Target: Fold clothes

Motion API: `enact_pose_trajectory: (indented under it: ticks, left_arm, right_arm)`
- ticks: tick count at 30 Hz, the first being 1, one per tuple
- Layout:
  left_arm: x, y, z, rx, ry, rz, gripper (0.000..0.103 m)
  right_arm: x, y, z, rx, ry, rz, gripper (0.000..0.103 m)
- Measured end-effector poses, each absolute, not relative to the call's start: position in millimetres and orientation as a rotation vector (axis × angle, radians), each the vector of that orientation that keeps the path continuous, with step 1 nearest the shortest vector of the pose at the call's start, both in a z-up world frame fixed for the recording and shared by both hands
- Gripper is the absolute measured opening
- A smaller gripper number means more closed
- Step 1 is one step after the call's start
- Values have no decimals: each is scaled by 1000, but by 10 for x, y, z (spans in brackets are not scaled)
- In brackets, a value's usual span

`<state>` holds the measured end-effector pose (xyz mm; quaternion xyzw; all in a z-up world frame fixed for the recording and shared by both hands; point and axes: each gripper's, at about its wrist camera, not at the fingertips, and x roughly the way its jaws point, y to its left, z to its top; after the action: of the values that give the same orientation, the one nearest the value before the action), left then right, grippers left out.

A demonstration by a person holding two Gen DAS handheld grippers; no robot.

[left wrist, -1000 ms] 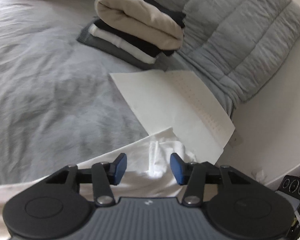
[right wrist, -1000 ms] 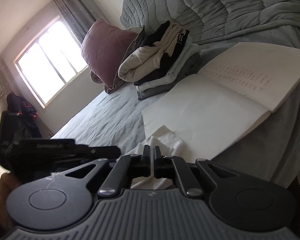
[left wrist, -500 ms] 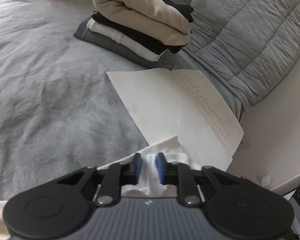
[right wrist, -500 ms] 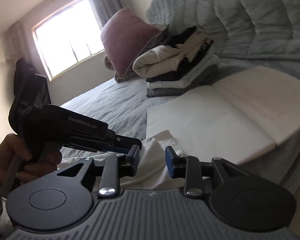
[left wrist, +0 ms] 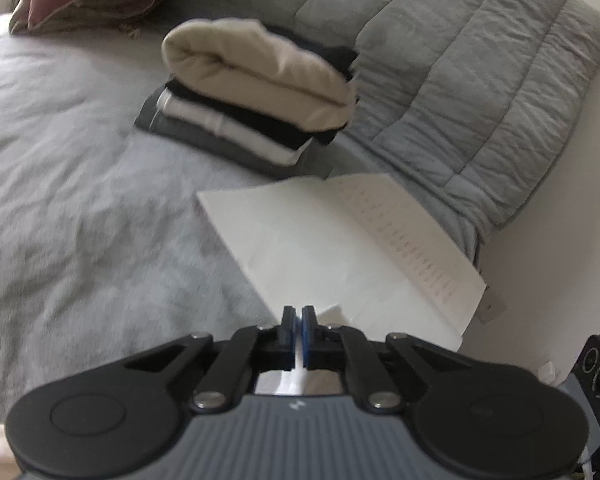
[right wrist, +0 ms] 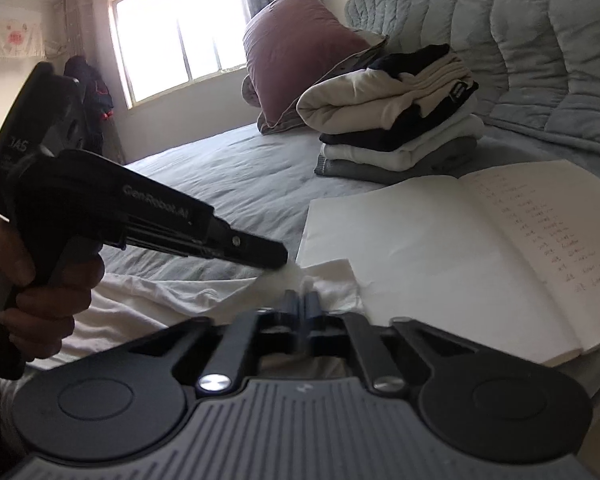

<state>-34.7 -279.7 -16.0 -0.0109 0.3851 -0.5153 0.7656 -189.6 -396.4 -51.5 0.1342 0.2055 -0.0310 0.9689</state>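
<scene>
Shirt (right wrist: 204,300), white, on bed (right wrist: 240,176): corner pinched by both left gripper (left wrist: 299,330) and right gripper (right wrist: 301,306), beside notebook (right wrist: 440,248).

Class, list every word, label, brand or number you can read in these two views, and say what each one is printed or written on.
"GenRobot.AI": on the side of the left gripper.
"DAS", partly cut off: on the gripper's black rear housing.
Handwritten rows in the open notebook: too small to read.
Small label on the black garment in the folded clothes stack: blurred.
Wall poster: illegible.
</scene>
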Motion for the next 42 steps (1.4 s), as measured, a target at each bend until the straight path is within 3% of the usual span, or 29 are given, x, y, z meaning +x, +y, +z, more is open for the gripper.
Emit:
enact_pose_trajectory:
  ticks: [10,25,28,30,33,36,38,42]
  left_arm:
    - [-582,-2926,150,31,667,-1186,2]
    - [-721,-3257,-273,141,734,-1145,3]
    - [-698,-3178,-217,113,752,-1132,12]
    - [-686,-3089,-168,106,745,-1123,23]
    - [-635,-2908,-93,99,738,-1098,32]
    - [-534,-2675,-41,89,741,-1055,37]
    - [-450,-2502,-23,85,747,-1019,40]
    - [-274,-2099,-15,78,768,-929,42]
  right_arm:
    - [-2334,-4083,-163,462,298,-81,3]
    - [-2269,-4147,-445,406,453,-198,3]
    - [-2300,-4164,-416,392,451,-222,4]
    - [-2321,-4178,-390,391,448,-230,15]
    - [-2321,-4161,-338,378,451,-229,15]
    - [-2287,-4110,-297,356,459,-225,20]
    - [-2253,-4062,-273,342,463,-219,36]
    - [-2151,-3966,-242,307,478,-216,37]
